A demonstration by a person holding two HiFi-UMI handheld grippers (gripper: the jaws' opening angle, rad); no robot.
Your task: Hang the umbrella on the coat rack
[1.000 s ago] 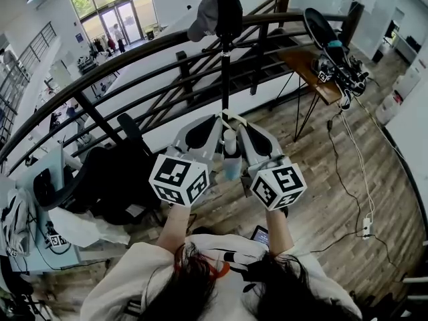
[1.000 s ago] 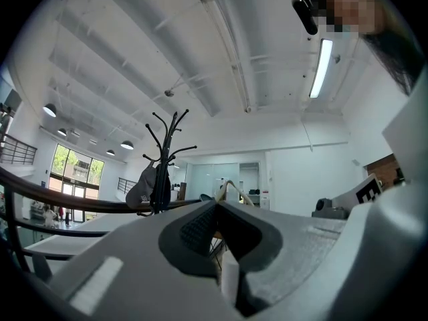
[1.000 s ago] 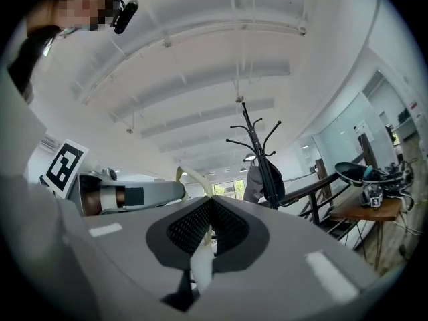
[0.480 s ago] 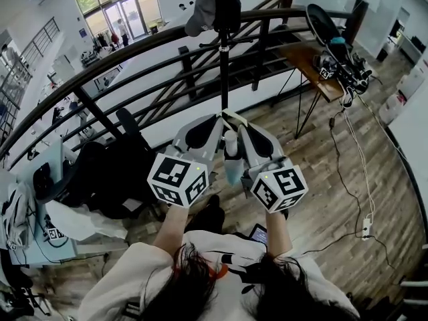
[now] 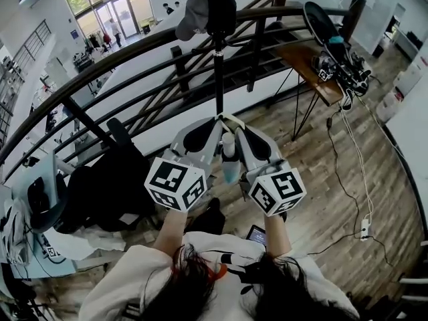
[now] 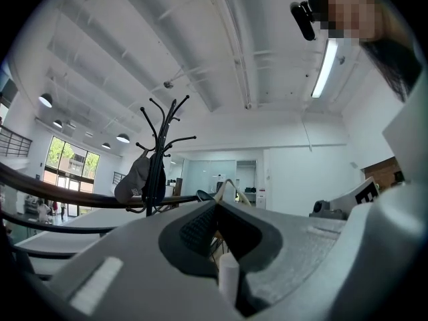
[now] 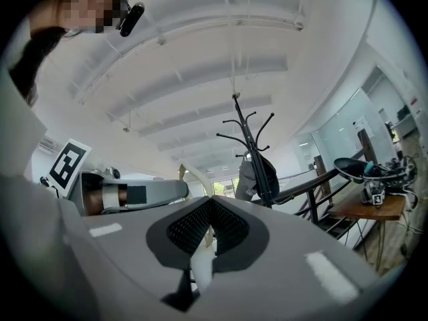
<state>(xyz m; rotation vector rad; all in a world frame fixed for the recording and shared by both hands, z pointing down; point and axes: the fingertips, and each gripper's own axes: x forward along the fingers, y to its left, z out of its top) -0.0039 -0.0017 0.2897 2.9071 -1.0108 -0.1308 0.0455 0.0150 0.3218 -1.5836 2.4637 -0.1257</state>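
**Both hand-held grippers holding the umbrella in front of the coat rack**

I am holding my left hand-held gripper (image 5: pixel 215 122) and my right hand-held gripper (image 5: pixel 233 122) side by side, and their tips are almost touching each other. The folded umbrella (image 5: pixel 229 159) is standing upright between them, with its white handle (image 6: pixel 229 279) on top and its pale blue body hanging below. In the left gripper view the jaws are closing on the white handle, their tips nearly meeting in front of it. In the right gripper view the jaws are pinching the same handle in the same way. The coat rack (image 5: pixel 218 65) is standing ahead of me, close to the dark railing (image 5: pixel 120 59) and apart from the umbrella. A grey cap (image 5: pixel 192 15) and a dark bag (image 5: pixel 221 9) are hanging on its hooks. At the right, a wooden counter (image 5: pixel 309 65) is carrying some equipment
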